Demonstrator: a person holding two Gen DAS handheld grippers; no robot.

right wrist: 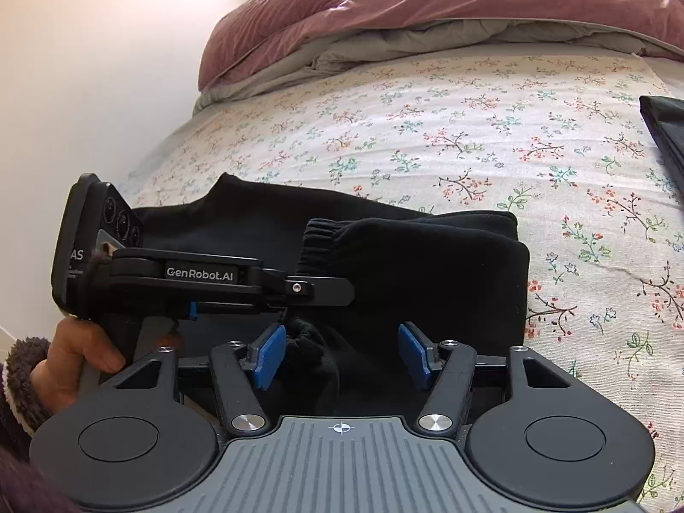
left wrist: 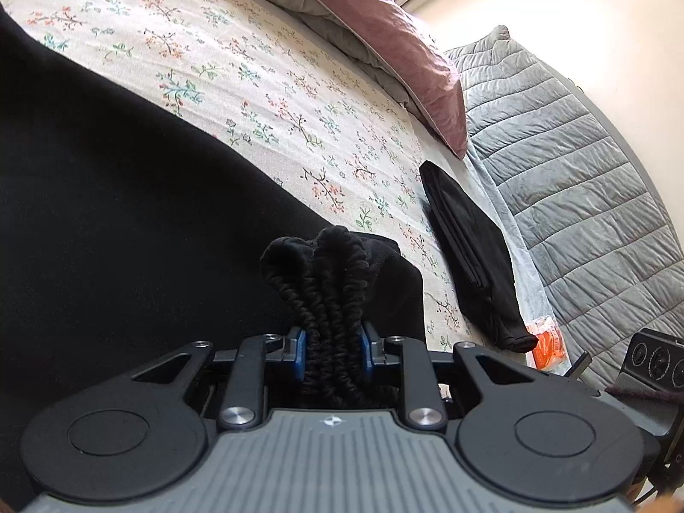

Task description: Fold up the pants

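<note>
Pants (right wrist: 384, 256) lie black and partly folded on the flowery sheet (right wrist: 470, 137), near the bed's front edge. Left gripper (left wrist: 333, 352) is clamped tight on the bunched ribbed cuffs. Right gripper (right wrist: 342, 352) sits over the fabric with its jaws spread wide, gripping nothing. Another folded black garment (left wrist: 470, 252) rests by the bed's side edge, next to a grey quilt (left wrist: 577, 171).

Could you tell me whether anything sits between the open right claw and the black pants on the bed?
Nothing visible does. The right claw is open directly over the black pants, with bunched fabric already between its blue pads. The left claw reaches in from the left, shut on the pants' ribbed cuffs.
</note>
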